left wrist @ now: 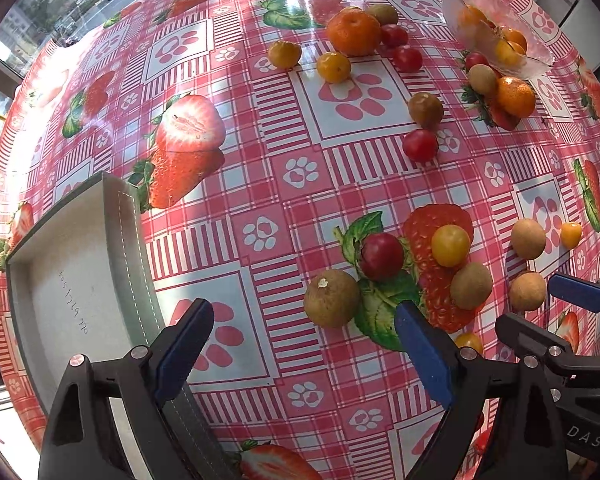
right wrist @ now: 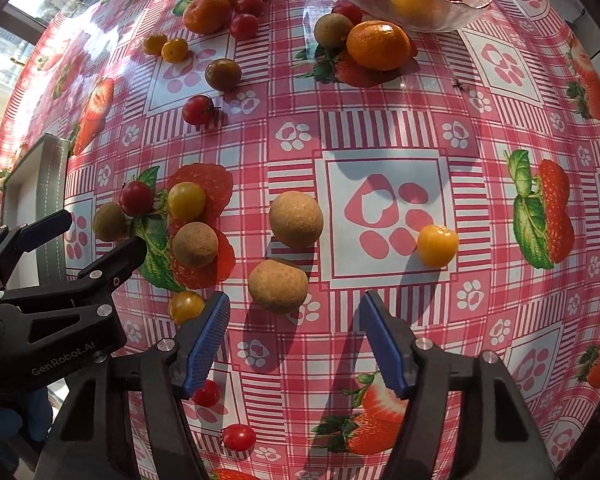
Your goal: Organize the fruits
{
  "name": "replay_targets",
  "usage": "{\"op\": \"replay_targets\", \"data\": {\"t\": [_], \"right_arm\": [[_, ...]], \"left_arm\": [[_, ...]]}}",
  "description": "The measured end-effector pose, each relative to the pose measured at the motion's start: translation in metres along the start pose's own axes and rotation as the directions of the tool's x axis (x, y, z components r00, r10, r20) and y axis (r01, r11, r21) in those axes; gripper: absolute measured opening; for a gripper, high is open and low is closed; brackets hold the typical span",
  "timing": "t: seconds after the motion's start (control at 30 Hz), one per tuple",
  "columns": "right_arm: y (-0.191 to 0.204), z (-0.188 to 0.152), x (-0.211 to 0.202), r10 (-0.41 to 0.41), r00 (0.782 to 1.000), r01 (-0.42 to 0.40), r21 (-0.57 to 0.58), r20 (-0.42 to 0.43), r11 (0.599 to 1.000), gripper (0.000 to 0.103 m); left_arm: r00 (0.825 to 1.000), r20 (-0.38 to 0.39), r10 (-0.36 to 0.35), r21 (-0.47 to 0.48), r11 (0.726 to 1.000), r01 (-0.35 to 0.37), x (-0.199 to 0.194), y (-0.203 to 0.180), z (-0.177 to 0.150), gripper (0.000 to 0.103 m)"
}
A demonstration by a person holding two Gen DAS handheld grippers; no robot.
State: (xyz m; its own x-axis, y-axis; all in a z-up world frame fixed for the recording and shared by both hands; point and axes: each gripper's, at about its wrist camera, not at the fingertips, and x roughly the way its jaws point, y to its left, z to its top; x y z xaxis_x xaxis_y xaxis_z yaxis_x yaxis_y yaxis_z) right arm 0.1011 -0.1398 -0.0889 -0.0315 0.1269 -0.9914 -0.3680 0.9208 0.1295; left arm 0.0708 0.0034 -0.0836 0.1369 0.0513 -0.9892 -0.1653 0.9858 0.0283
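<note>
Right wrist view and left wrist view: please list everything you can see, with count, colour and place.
Tangerines: two loose, orange, far side; more in the bowl.
Glass bowl: one, clear, far right, holding orange fruit.
Longans: at least four, tan-brown, near centre.
Red cherry tomatoes: about seven, scattered.
Yellow cherry tomatoes: about six, scattered.
Kiwi berries: a few, green-brown, left and far.
Tray: one, grey-white, left edge.
Tablecloth: pink check, strawberry prints.
Left gripper: open, beside the tray.
Right gripper: open, near the closest longan.
</note>
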Motion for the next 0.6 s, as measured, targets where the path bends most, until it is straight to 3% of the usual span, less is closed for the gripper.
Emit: {"op": "replay_targets", "data": {"t": [0.1,0.17,0.23,0.27,0.33,0.6], "right_arm": [[0.005,0.003,0.001,-0.014,1.0,0.015,-0.022,0.004,1.0,0.067],[0.008,0.009,0.003,-0.039,0.999,0.039,-0.033,0.007,0.999,0.045],[0.018,0.017,0.005,-0.026,1.0,0.026,-0.047,0.01,0.999,0.031],[0.018,0.018,0.005,-0.012,1.0,0.013,-0.045,0.009,0.999,0.031],[0.016,0.016,0.001,0.007,1.0,-0.007,-0.029,0.011,1.0,0.031],[0.012,0.004,-0.032,0.063,0.998,-0.063,0.005,0.016,0.998,0.031]], "left_arm": [[1.0,-0.012,-0.02,-0.02,1.0,0.019,0.005,0.002,0.002,0.081],[0.999,-0.018,-0.04,-0.028,0.999,0.039,0.008,0.005,0.003,0.075],[0.998,-0.024,-0.058,-0.023,0.998,0.057,0.011,0.006,0.004,0.061],[0.998,-0.018,-0.063,-0.014,0.998,0.063,0.011,0.003,0.005,0.056],[0.997,-0.002,-0.073,0.005,0.997,0.073,0.007,-0.003,0.006,0.027],[0.987,0.034,-0.157,-0.029,0.987,0.158,-0.019,-0.002,-0.004,0.028]]}}
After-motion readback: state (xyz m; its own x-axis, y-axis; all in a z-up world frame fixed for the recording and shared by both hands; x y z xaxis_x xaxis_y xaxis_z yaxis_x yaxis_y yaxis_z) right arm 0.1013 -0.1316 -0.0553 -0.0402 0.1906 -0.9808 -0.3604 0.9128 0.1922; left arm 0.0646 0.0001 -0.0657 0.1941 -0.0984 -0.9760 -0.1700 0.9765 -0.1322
